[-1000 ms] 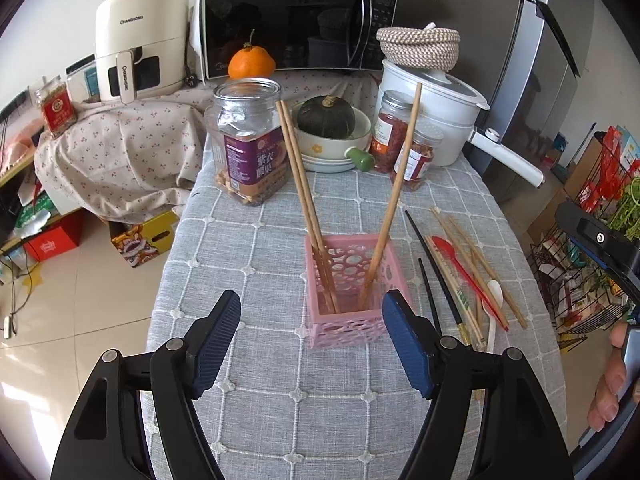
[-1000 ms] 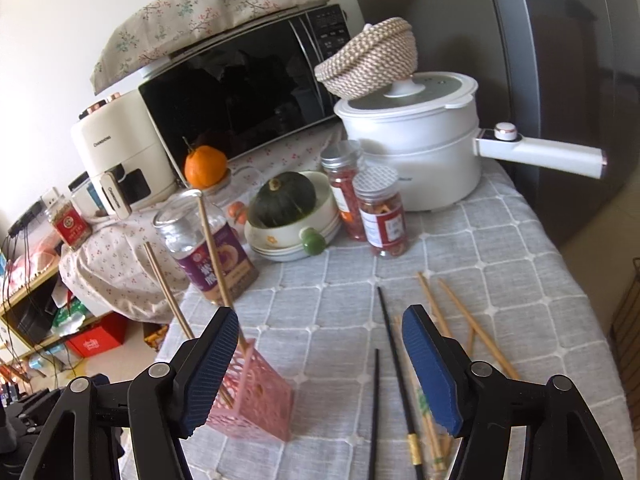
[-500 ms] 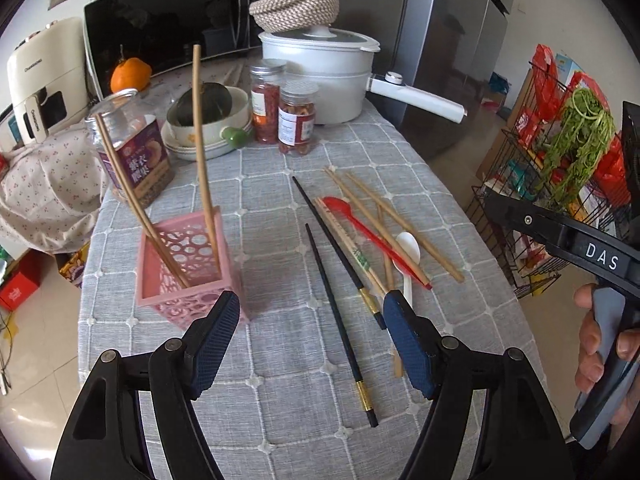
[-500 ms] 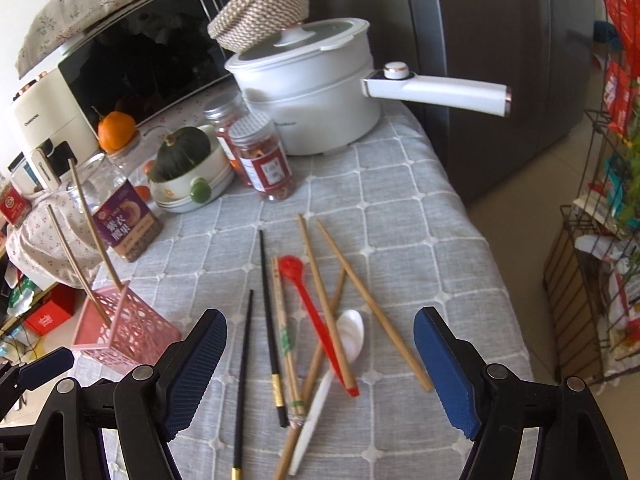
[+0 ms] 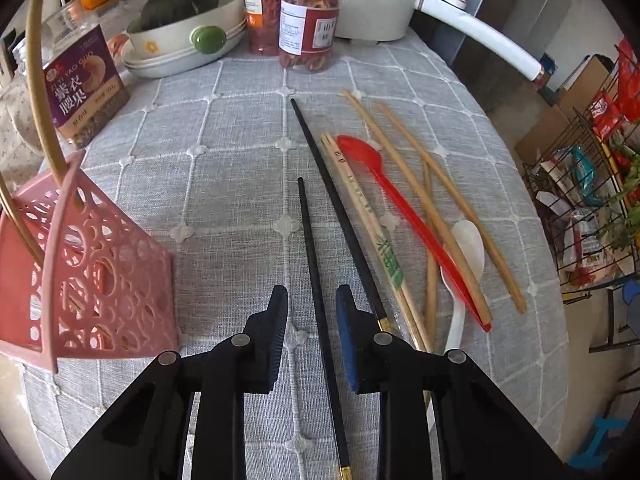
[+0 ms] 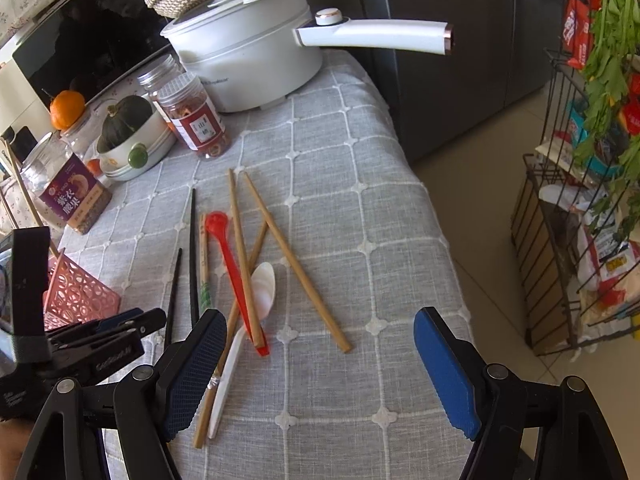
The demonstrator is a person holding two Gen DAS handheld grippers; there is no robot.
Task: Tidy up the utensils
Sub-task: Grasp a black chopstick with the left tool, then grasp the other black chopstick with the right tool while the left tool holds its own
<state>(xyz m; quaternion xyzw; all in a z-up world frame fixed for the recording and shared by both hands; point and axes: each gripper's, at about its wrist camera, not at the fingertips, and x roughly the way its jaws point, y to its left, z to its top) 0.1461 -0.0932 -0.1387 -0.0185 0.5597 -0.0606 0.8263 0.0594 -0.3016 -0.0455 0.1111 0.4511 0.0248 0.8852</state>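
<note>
My left gripper (image 5: 311, 300) is low over the table, its jaws narrowed around a black chopstick (image 5: 316, 276) that lies between them; a gap shows on each side. A second black chopstick (image 5: 332, 196), wrapped bamboo chopsticks (image 5: 366, 216), a red spoon (image 5: 404, 216), a white spoon (image 5: 464, 248) and loose wooden chopsticks (image 5: 448, 192) lie to the right. The pink holder (image 5: 84, 276) with wooden chopsticks (image 5: 38, 92) stands at left. My right gripper (image 6: 320, 340) is open and empty above the near table edge; the left gripper (image 6: 120, 322) shows in its view.
Jars (image 5: 308, 20), a bowl with a squash (image 5: 180, 12), a nut jar (image 5: 80, 84) and a white pot (image 6: 248, 56) stand at the back. The table's right edge drops to the floor by a wire rack (image 6: 580, 240).
My left gripper moved from the pink holder to the right and down onto the black chopstick, and its jaws narrowed around it. My right gripper moved right and lower toward the utensil pile.
</note>
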